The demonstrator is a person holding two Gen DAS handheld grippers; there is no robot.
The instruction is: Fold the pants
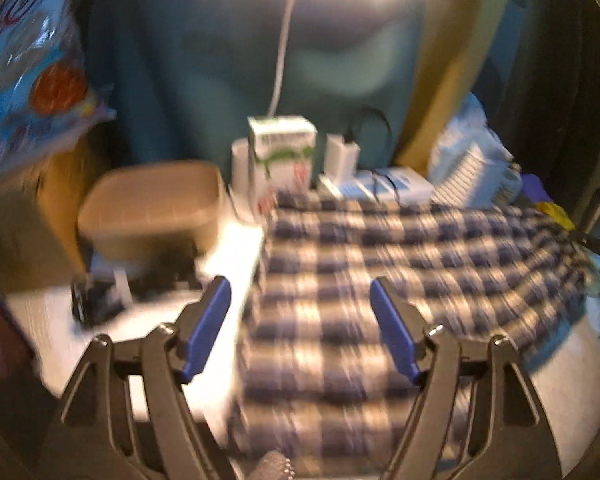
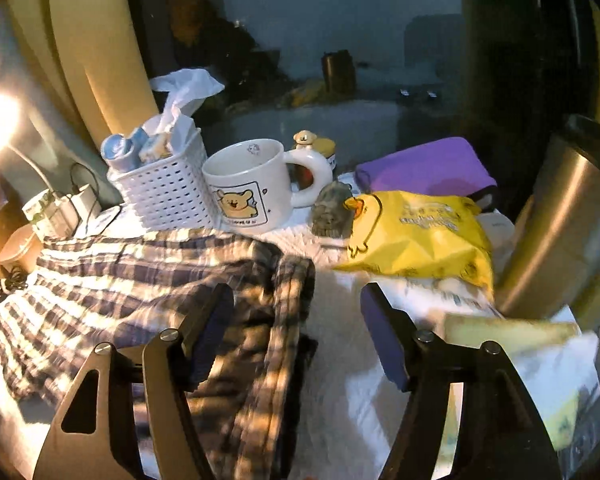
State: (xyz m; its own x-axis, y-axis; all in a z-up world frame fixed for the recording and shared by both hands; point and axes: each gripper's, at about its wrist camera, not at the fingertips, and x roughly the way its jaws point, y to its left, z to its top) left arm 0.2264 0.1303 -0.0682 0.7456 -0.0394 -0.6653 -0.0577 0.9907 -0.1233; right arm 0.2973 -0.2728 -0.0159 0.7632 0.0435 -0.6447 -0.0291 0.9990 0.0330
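Note:
The blue-and-white checked pants (image 1: 400, 264) lie spread flat on the white table, blurred by motion in the left wrist view. My left gripper (image 1: 300, 292) is open and empty, hovering above the pants' left edge. In the right wrist view the pants (image 2: 140, 276) lie at the left with a bunched, darker fold running down the middle. My right gripper (image 2: 298, 300) is open and empty, over the pants' right edge, its left finger (image 2: 210, 328) above the fabric and its right finger (image 2: 384, 332) over bare table.
A white mug (image 2: 252, 184), white basket (image 2: 160, 188), yellow packet (image 2: 420, 236), purple cloth (image 2: 424, 168) and steel flask (image 2: 568, 220) crowd the table's back and right. A tan bowl (image 1: 152, 208), a carton (image 1: 282, 152) and a charger (image 1: 342, 154) stand behind the pants.

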